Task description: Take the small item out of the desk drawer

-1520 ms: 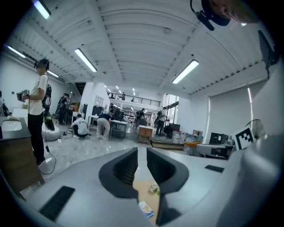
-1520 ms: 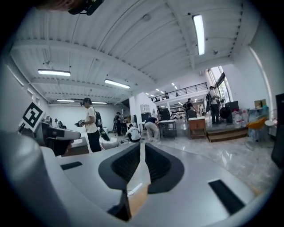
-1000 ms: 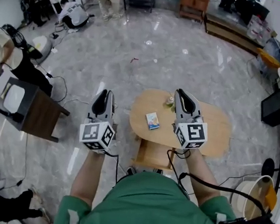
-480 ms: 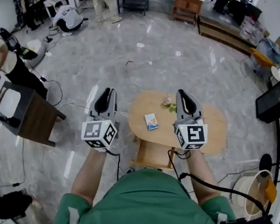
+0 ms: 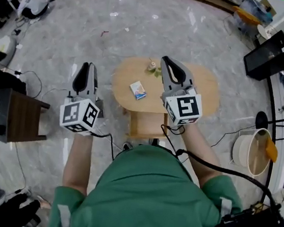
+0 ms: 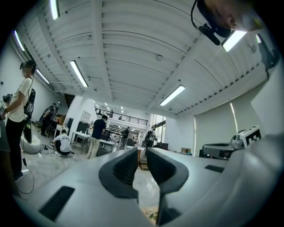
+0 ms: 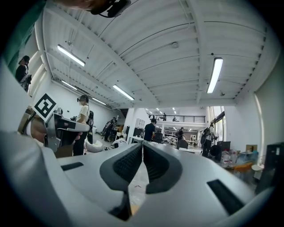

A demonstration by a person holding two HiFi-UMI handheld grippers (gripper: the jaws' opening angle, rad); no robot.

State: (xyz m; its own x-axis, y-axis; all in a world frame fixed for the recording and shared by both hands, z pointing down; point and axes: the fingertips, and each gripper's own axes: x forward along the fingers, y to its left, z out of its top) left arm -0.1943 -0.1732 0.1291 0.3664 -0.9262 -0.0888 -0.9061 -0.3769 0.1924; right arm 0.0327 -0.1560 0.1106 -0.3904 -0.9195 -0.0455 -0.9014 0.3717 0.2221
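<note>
On the wooden counter [image 5: 204,90] the small item [image 5: 152,65] lies free just beside the right tongs [image 5: 166,60], which have just shut empty; the left tongs [image 5: 85,66] hover slightly apart and empty, so the retrieval looks done

Grey marbled floor [image 5: 125,36], glossy, reflecting the lights. A small red scrap [image 5: 104,33] lies on it, well apart from everything else. Dark brown side table [image 5: 23,119] at the left edge; black cables [image 5: 38,78] trail across the floor just beyond it. Black flat screen [image 5: 271,55] at upper right, tilted. Pale round bin [image 5: 248,149] at right, with an orange object [image 5: 271,150] at its far rim. Round black stand base [image 5: 261,120] between screen and bin.

Overhead: ribbed white ceiling [image 6: 133,53] with strip lights [image 6: 80,73]. Far back, a mezzanine railing [image 7: 184,119]. Bystanders: one in a white T-shirt [image 6: 17,115] standing at left, one in a dark top [image 6: 96,137] by the tables, one crouching [image 6: 62,144] near them.
</note>
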